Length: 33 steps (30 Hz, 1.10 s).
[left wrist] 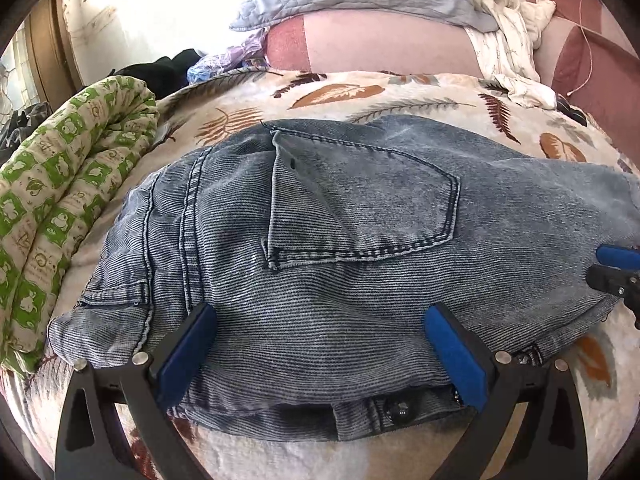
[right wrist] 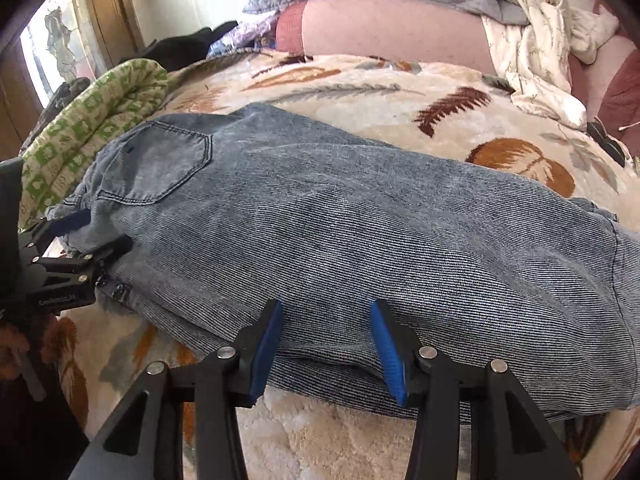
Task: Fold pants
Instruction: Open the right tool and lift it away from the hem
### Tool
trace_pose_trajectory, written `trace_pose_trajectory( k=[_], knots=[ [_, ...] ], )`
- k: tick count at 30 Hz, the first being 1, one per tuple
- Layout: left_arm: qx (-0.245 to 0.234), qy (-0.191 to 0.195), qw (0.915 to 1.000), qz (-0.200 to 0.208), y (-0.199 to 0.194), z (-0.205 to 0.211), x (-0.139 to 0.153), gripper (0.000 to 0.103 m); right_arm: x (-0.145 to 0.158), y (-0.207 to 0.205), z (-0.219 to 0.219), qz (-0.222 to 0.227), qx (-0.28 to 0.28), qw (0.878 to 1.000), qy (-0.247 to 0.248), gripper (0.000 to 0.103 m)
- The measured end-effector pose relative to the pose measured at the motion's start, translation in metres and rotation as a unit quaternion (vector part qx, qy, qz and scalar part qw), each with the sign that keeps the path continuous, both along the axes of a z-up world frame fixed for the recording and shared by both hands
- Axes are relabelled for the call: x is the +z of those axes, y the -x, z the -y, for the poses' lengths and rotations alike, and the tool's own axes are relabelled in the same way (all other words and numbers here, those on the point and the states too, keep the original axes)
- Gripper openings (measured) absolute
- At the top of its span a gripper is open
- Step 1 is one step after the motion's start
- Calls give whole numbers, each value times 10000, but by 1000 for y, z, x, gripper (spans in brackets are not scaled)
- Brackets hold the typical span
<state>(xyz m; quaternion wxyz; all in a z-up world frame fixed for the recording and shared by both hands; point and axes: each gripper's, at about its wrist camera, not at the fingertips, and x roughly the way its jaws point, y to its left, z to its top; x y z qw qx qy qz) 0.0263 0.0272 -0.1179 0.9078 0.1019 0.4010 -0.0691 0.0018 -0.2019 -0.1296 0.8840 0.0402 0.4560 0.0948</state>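
Both grippers, left gripper (left wrist: 320,344) and right gripper (right wrist: 326,346), are hovering spread over jeans (right wrist: 360,232) already halved lengthwise, crosswise folds remaining

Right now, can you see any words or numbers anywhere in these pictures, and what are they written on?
White lettering on the black body of the left gripper, seen in the right wrist view: too blurred to read.
Small marks on the squares of the green patterned quilt: too small to tell whether they are letters.
Jeans, their metal button, the leaf-print blanket: no text visible.
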Motion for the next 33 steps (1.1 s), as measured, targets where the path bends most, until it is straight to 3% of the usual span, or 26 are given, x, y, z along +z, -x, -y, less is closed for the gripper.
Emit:
trace_pose_trajectory(
  k=[3, 6, 10, 16, 22, 25, 28, 33],
  knots=[
    [46, -21, 10000, 45, 1, 1, 0, 103, -1, 5, 8, 194, 27, 9994, -277, 50],
    [153, -72, 9999, 6, 2, 3, 4, 103, 2, 4, 18, 119, -3, 9981, -609, 50],
    [230, -144, 9996, 0, 12, 16, 21, 103, 10, 5, 38, 155, -388, 9960, -785, 53],
    [-352, -30, 9992, 185, 26, 69, 51, 103, 16, 5, 80, 76, -1218, 9868, -1066, 53],
    [-923, -28, 9957, 12, 28, 130, 58, 103, 19, 11, 121, -23, -1682, 9787, -1180, 56],
    [-1170, -140, 9930, -62, 28, 153, 52, 103, 15, 14, 152, -143, -1988, 9680, -1525, 57],
    [-1428, -212, 9892, -234, 29, 177, 41, 103, 23, 20, 186, 64, -2102, 9570, -2000, 57],
    [-1497, 98, 9873, -528, 21, 195, 32, 103, 29, 23, 246, 394, -2701, 9321, -2380, 57]
  ],
)
